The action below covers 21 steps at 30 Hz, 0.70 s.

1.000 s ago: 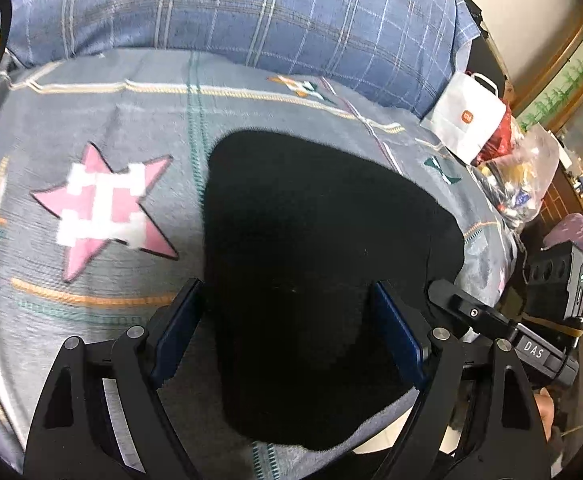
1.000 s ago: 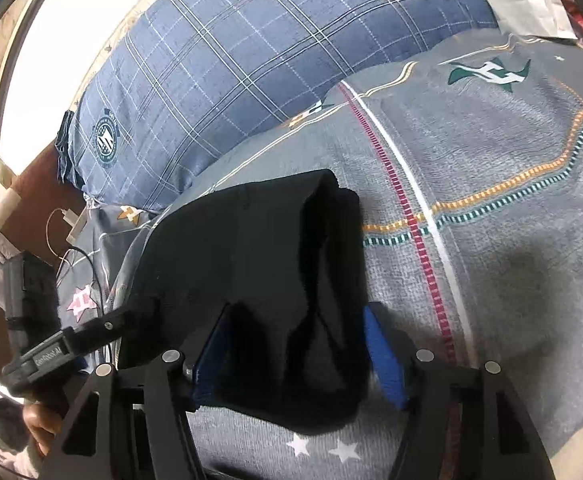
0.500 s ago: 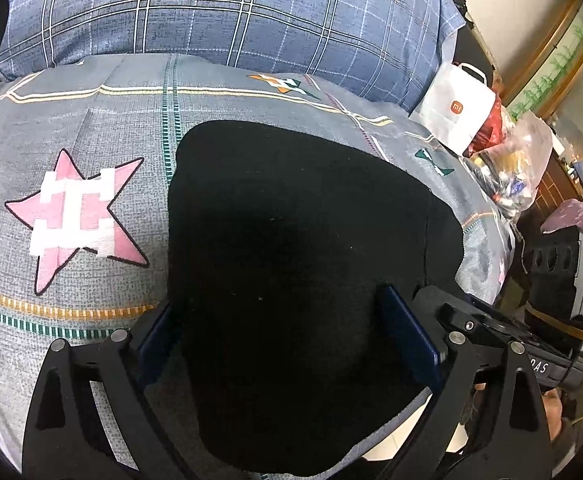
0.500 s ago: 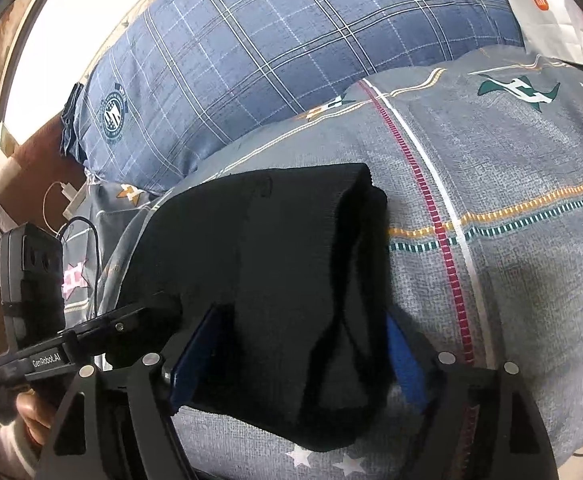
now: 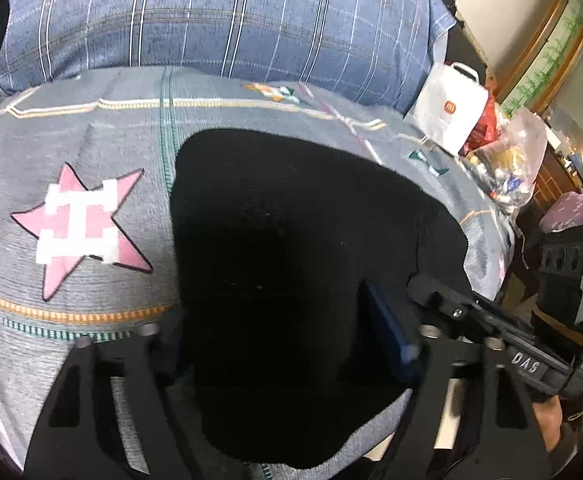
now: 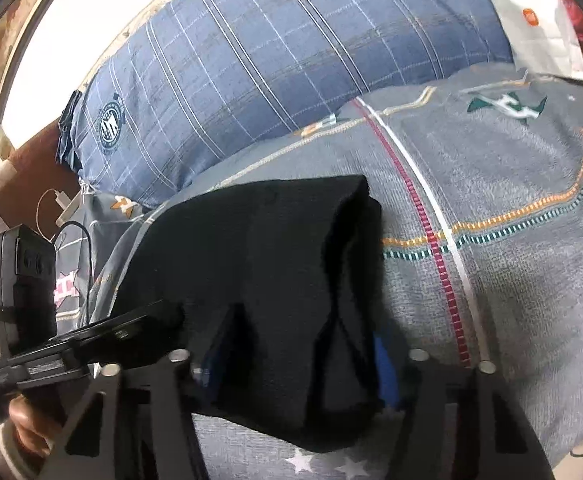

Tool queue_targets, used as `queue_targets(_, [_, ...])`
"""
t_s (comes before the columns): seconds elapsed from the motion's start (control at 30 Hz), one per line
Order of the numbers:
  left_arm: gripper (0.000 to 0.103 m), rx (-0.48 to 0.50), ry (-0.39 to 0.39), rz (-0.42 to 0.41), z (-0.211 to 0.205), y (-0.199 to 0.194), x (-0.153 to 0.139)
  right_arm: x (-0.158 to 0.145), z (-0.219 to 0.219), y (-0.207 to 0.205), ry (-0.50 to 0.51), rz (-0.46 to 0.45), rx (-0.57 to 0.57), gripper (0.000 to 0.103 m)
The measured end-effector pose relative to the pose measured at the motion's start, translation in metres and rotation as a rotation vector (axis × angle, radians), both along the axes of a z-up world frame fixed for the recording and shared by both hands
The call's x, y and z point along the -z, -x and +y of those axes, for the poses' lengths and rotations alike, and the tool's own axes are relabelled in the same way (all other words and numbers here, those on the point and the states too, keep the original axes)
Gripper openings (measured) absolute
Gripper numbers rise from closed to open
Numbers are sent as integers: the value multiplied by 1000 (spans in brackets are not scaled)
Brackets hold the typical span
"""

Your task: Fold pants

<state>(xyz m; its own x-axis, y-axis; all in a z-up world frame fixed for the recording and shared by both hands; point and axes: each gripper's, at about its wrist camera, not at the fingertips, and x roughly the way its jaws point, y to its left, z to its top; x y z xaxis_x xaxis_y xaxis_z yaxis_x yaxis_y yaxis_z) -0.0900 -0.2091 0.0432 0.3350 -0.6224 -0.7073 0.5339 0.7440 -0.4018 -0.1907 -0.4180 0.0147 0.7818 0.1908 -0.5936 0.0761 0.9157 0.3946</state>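
Observation:
The black pants lie folded into a thick block on the grey patterned bed cover. My left gripper stands wide apart around the near end of the block, its blue right pad against the cloth. In the right wrist view the pants show stacked layers at their near edge. My right gripper straddles that edge with blue pads on both sides. I cannot tell whether either gripper pinches the cloth. The left gripper's body also shows in the right wrist view.
A blue plaid pillow lies along the far side of the bed. A white paper bag and a clear plastic bag sit past the bed's right edge. A charger cable lies at the left.
Both grippers have moved forward over the folded pants, and their fingers have drawn in against its sides. The pants have stayed in place.

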Motion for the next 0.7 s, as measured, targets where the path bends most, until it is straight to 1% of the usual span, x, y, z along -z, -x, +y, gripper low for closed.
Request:
queue_targets(0.1, [60,-6,12,1,5,-2,-7,-12,8,0,28,-6,-17,43])
queue_targets(0.17, [56,-2,33,-2,10,-3,-17,-23,12,-2,41,-24,-39,40])
queue_targets(0.3, [56,-15,34,-64,15,-12,-40,-44,20,-18,56,-63,-85,39])
queue_targets(0.4, [56,-45,51,-78,23,-33,-57,-58,28,-36,79,-94,-114,39])
queue_targets(0.47, [56,-67,54,-90,29,-47,-65,-68,33,-55,72,-110,-137,39])
queue_targets(0.57, [56,-96,29,-116,36,-67,-73,-79,41,-82,92,-128,-173,39])
queue_targets(0.7, [56,-123,5,-124,45,-83,-72,-85,52,-116,115,-127,-219,39])
